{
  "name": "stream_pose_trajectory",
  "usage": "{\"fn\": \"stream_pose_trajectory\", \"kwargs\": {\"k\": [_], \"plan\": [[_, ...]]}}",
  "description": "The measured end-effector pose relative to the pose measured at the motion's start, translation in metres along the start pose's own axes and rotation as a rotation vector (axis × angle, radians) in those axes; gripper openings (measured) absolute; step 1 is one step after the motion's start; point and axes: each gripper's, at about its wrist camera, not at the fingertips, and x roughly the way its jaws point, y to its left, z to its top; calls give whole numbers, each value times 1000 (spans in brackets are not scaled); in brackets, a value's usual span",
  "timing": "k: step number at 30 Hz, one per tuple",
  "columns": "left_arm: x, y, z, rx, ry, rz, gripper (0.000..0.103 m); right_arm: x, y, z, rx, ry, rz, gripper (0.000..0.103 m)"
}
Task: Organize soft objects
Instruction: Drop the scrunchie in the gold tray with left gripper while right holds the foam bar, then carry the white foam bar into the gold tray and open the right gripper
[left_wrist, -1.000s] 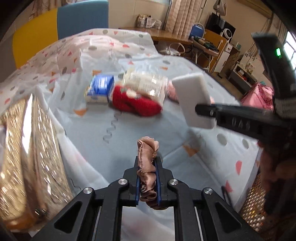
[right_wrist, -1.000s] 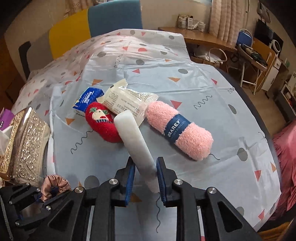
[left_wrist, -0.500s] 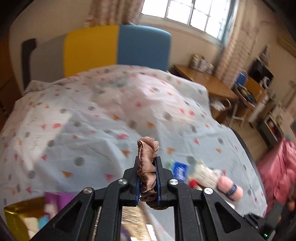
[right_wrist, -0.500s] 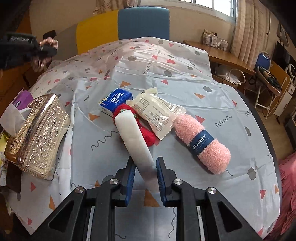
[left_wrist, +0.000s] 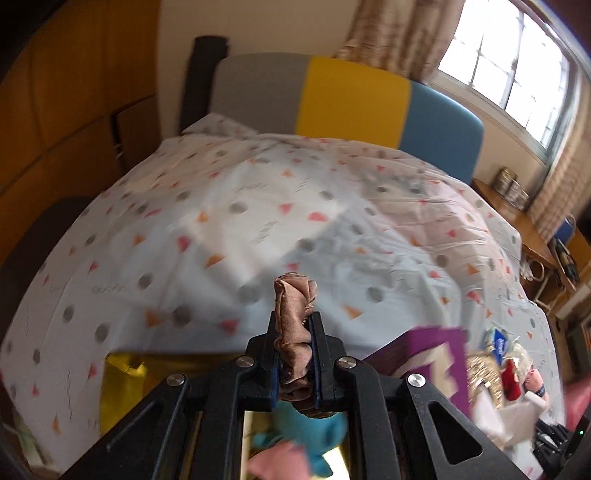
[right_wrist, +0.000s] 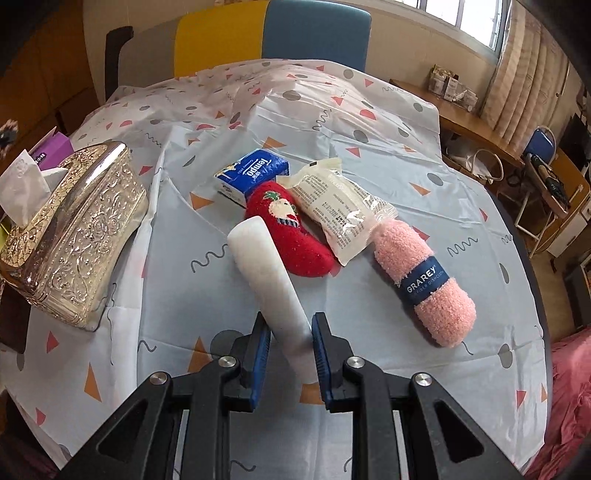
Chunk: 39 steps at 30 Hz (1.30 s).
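Note:
My left gripper (left_wrist: 294, 334) is shut on a brown satin scrunchie (left_wrist: 294, 317) and holds it over a gold box (left_wrist: 122, 387) with a blue soft item (left_wrist: 306, 432) and a pink one (left_wrist: 280, 461) inside. My right gripper (right_wrist: 290, 332) is shut on a white sponge (right_wrist: 267, 273), held above the table. On the patterned tablecloth (right_wrist: 369, 147) lie a red sock (right_wrist: 291, 229), a pink fluffy cloth roll (right_wrist: 424, 280), a clear wrapped packet (right_wrist: 336, 206) and a blue Tempo tissue pack (right_wrist: 255, 171).
An ornate silver tissue box (right_wrist: 74, 229) stands at the table's left, with a purple box (right_wrist: 51, 149) behind it; the purple box also shows in the left wrist view (left_wrist: 436, 354). A grey, yellow and blue chair back (left_wrist: 351, 99) is beyond the table. Desks and chairs (right_wrist: 535, 155) stand at right.
My left gripper has swung left and up with the scrunchie, from over the item pile to over the gold box. My right gripper has drawn back slightly, still holding the sponge.

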Motion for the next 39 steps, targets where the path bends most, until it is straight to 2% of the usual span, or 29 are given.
{"fn": "stream_pose_trajectory", "kwargs": {"k": [4, 7, 15, 18, 19, 21, 23, 30, 33, 39], "plan": [[-13, 48, -43, -68, 14, 16, 13, 1, 2, 0, -14, 0, -20, 21], [-21, 63, -73, -112, 26, 14, 13, 2, 4, 0, -23, 1, -41, 20], [-17, 79, -152, -145, 122, 19, 13, 4, 10, 0, -40, 5, -55, 20], [-7, 77, -168, -146, 163, 15, 16, 5, 12, -1, -40, 9, -55, 20], [-6, 77, -173, -147, 170, 21, 20, 5, 13, -1, -38, 11, -54, 20], [-4, 76, -180, -149, 176, 17, 29, 6, 12, -1, -32, 12, -53, 20], [-6, 77, -186, -153, 167, 28, 47, 6, 12, -1, -26, 14, -54, 20], [-24, 89, -193, -160, 116, 71, 55, 4, 7, 0, 26, 13, -42, 19], [-37, 94, -194, -153, 76, 108, 62, -2, -3, 2, 104, 5, -3, 18], [-48, 102, -196, -151, 53, 138, 66, -14, -22, 7, 233, -14, 22, 18]]}}
